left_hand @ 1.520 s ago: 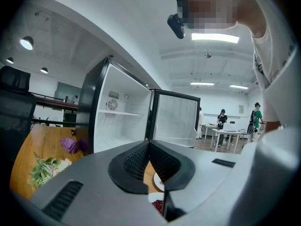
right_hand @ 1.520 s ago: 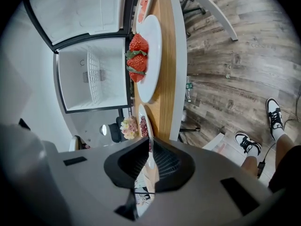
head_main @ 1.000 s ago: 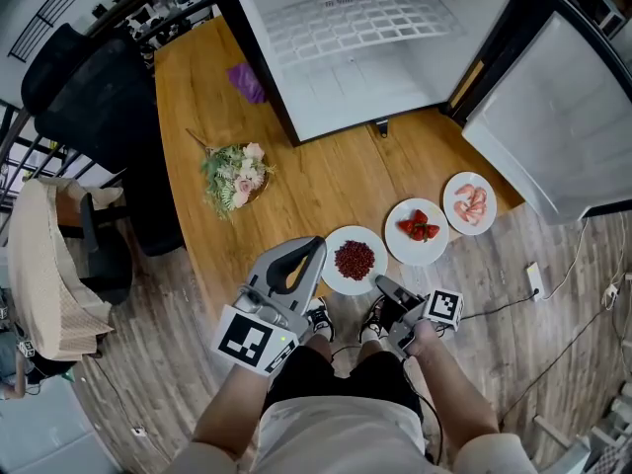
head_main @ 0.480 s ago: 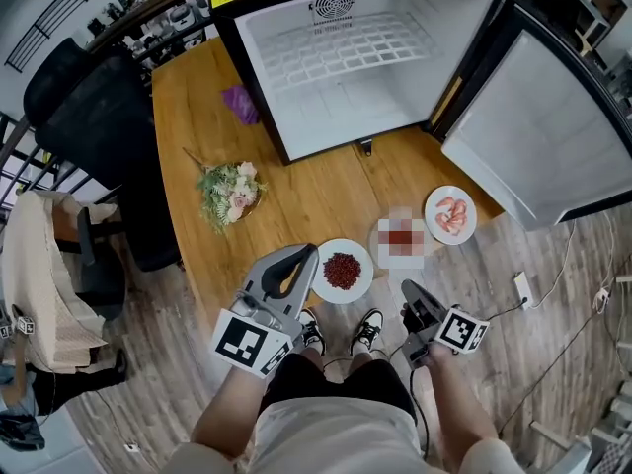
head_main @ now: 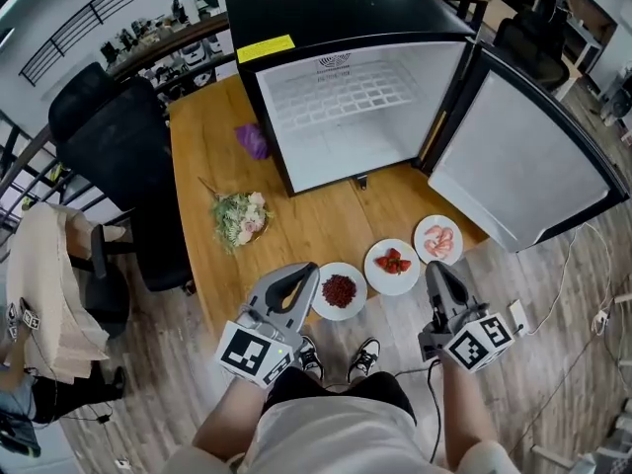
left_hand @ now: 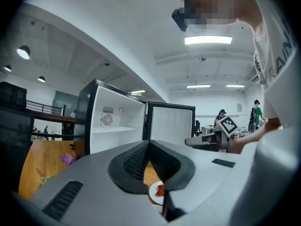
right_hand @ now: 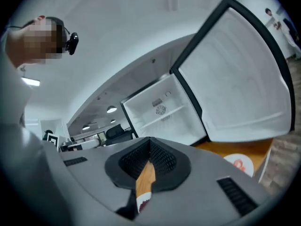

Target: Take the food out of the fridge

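Right tool (head_main: 435,268) farther right, jaws together, empty

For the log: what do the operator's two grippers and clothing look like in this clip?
Both the left gripper and the right gripper are light grey plastic, tapering toward the tip, with black ribbed pads inside. Each carries a white cube printed with black square markers. The person wears a white shirt, black shorts and black-and-white sneakers.

We count three plates (head_main: 405,280) of food, one fridge (head_main: 346,28), one table (head_main: 207,156), one bouquet (head_main: 240,215), one purple wad (head_main: 253,140), one chair (head_main: 109,126), two shoes (head_main: 367,350) and two grippers, a left gripper (head_main: 306,268) and a right gripper (head_main: 434,268).
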The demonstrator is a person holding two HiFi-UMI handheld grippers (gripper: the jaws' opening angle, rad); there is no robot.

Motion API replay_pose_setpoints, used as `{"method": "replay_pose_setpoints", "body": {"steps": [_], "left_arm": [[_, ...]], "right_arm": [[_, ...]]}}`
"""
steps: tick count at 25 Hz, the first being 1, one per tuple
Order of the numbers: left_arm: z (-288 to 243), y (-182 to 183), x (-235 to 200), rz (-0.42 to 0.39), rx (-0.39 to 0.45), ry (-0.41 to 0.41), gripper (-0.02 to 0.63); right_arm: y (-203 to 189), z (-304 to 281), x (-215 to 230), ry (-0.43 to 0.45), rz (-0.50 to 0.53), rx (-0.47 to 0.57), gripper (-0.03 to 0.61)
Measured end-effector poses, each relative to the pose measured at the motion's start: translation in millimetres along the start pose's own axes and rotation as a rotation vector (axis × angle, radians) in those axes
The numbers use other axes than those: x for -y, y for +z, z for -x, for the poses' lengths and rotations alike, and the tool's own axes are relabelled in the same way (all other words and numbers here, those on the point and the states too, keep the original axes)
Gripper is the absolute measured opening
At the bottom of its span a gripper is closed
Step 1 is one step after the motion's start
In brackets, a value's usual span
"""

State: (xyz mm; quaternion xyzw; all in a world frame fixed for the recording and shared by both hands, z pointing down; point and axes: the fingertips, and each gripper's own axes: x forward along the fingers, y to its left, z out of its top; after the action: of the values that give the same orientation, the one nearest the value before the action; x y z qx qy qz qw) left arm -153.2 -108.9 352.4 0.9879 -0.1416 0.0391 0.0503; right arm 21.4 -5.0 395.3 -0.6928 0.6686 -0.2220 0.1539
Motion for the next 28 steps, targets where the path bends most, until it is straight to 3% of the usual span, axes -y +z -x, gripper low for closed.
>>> {"method": "replay_pose_setpoints", "body": {"steps": [6, 12, 28], "left_arm": [[10, 38, 9, -0.042, 0.065, 0.01, 0.008], [17, 65, 16, -0.07, 0.098, 0.024, 0.008], [14, 69, 22, -0.072, 0.114, 0.015, 0.008]], "right_arm": [[78, 6, -52, 0.027, 0.254, 0.119, 0.02], [119, 15, -88, 0.035, 0.435, 0.164, 0.02], [119, 13, -89, 0.05, 0.439, 0.124, 0.02]]}}
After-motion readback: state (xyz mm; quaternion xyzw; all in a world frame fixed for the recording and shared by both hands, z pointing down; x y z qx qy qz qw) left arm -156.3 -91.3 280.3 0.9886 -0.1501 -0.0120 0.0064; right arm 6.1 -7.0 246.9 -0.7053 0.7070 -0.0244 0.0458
